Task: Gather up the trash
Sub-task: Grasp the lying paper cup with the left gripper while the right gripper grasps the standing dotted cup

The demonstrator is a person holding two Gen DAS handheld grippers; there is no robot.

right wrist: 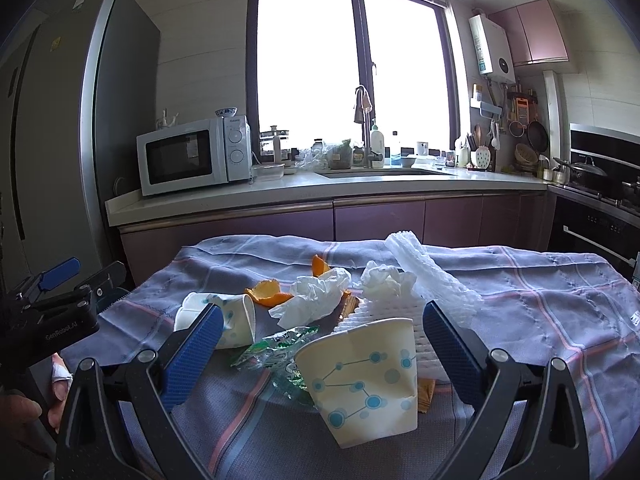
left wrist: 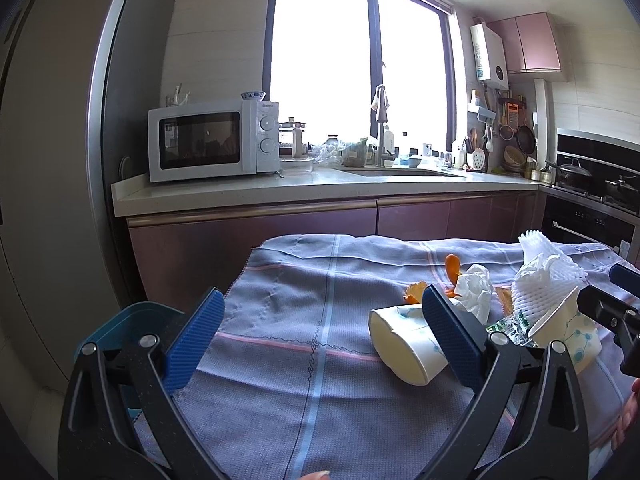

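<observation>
Trash lies on a table under a grey-blue checked cloth [right wrist: 540,312]. In the right wrist view a paper cup [right wrist: 366,380] with blue dots stands between the open fingers of my right gripper [right wrist: 322,344]. Behind it lie a green wrapper [right wrist: 276,346], crumpled tissues [right wrist: 316,294], orange peel [right wrist: 268,292], white foam netting [right wrist: 432,276] and a second paper cup [right wrist: 224,316] on its side. My left gripper [left wrist: 320,332] is open and empty; the tipped cup [left wrist: 404,346] lies by its right finger [left wrist: 452,336]. The right gripper shows at the edge of the left wrist view [left wrist: 616,300].
A blue bin [left wrist: 132,320] stands below the table's left edge. Beyond the table runs a kitchen counter [left wrist: 320,192] with a microwave [left wrist: 208,144] and a sink under a bright window. A fridge [right wrist: 60,140] stands at the left, a stove [right wrist: 600,184] at the right.
</observation>
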